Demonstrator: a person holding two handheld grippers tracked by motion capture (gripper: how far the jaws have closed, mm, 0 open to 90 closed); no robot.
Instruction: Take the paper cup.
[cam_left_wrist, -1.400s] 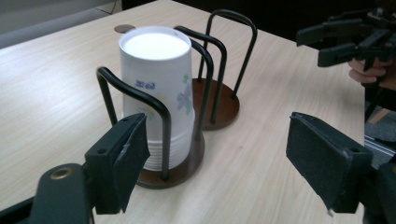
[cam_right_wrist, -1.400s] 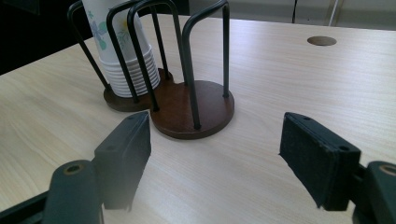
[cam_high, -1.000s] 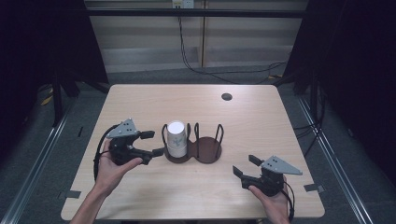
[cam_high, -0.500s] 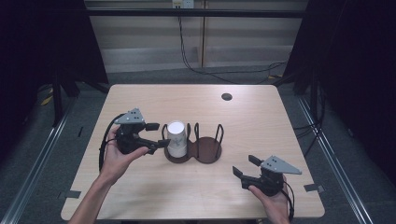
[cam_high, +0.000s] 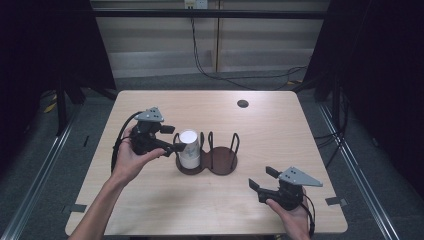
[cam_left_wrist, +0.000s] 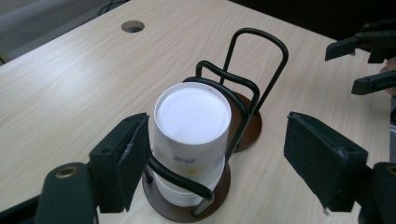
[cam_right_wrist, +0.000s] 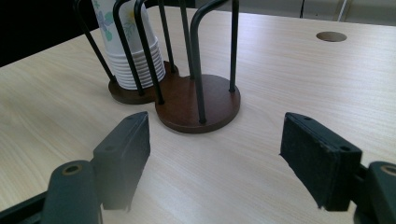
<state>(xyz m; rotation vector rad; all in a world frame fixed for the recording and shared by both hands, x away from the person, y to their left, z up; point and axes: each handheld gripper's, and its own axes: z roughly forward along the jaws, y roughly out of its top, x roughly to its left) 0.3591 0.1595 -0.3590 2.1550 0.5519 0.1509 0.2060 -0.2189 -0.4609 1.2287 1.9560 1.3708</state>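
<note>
Our left gripper (cam_high: 176, 148) has come in from the near-left of the table (cam_high: 150, 210) and risen toward the stack of paper cups (cam_high: 189, 148), which stands upside down in the left ring of the two-ring wire cup holder (cam_high: 220, 159). Its jaws have just been opening and now stand spread to either side of the stack; in the left gripper view one pad (cam_left_wrist: 135, 161) is just beside the cup wall (cam_left_wrist: 189, 144) and the other is well apart, so nothing is pinched yet. We judge that we are lining up to take the top cup, and the closing squeeze is not yet done. Our right gripper (cam_high: 261, 182) rests near the front-right edge, jaws spread on nothing, unmoved from a second ago. The cups carry small blue print and a leaf pattern (cam_right_wrist: 103, 21), too blurred for us to read, and we see no brand
</note>
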